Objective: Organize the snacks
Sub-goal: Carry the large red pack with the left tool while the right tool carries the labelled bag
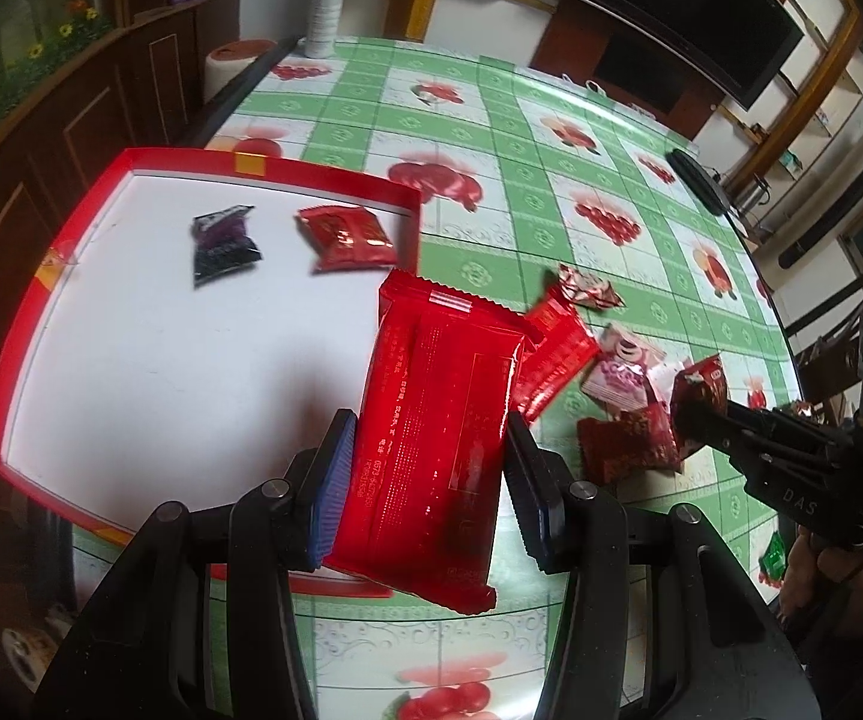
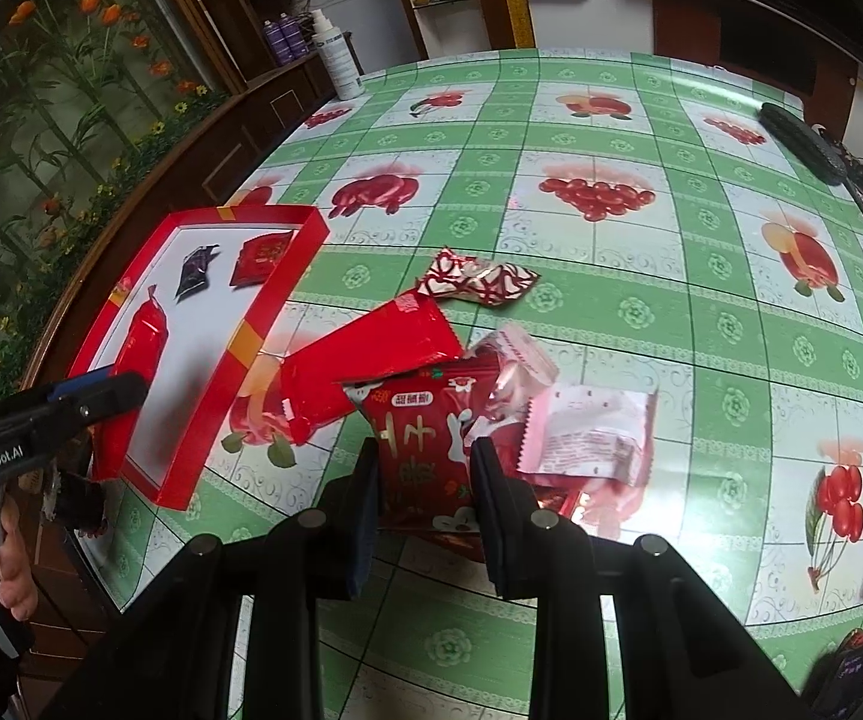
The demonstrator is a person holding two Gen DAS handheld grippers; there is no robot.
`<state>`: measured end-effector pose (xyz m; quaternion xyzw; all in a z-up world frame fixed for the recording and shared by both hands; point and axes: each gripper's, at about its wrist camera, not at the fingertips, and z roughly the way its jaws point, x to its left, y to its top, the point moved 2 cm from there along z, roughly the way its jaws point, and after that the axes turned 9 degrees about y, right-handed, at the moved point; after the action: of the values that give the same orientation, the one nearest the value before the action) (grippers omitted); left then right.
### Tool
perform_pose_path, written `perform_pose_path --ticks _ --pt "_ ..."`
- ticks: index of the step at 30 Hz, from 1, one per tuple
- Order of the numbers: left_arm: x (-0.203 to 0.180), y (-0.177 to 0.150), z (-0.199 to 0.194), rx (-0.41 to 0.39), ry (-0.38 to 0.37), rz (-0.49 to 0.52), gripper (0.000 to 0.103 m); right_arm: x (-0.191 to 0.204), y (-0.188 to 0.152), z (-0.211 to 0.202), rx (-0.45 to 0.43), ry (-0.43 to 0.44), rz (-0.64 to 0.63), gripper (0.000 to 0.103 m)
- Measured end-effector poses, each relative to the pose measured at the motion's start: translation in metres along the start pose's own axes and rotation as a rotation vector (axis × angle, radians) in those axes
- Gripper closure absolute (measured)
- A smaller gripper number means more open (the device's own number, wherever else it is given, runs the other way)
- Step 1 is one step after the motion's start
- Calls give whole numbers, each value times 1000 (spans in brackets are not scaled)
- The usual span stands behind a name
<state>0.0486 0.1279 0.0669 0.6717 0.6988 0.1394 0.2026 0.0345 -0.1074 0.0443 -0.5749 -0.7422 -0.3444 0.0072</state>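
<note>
Left wrist view shows the left gripper (image 1: 425, 468) clamped across the sides of a long red snack pack (image 1: 437, 420), carried over the near edge of the red tray (image 1: 11, 360), where two small packets already lie. The right gripper (image 2: 422, 480) pinches a small red pouch (image 2: 425, 450) at the loose pile on the table (image 2: 611, 240). These foil wrappers look light, crinkly and slick, so a hold across the filled middle seems safest.

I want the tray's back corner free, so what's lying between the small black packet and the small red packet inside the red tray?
Nothing: bare white tray floor separates the black packet from the small red packet. Both wrist views show it.
</note>
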Motion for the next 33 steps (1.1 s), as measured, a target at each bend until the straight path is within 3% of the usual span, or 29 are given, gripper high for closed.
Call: perform_pose_path --ticks 21,28,33 --pt "59 20 -1 5 83 -114 55 47 16 33 45 61 -88 71" --pt "90 32 19 60 112 -279 55 70 23 47 67 86 -129 71" --pt "107 48 21 56 166 -313 55 86 31 56 76 103 -162 71"
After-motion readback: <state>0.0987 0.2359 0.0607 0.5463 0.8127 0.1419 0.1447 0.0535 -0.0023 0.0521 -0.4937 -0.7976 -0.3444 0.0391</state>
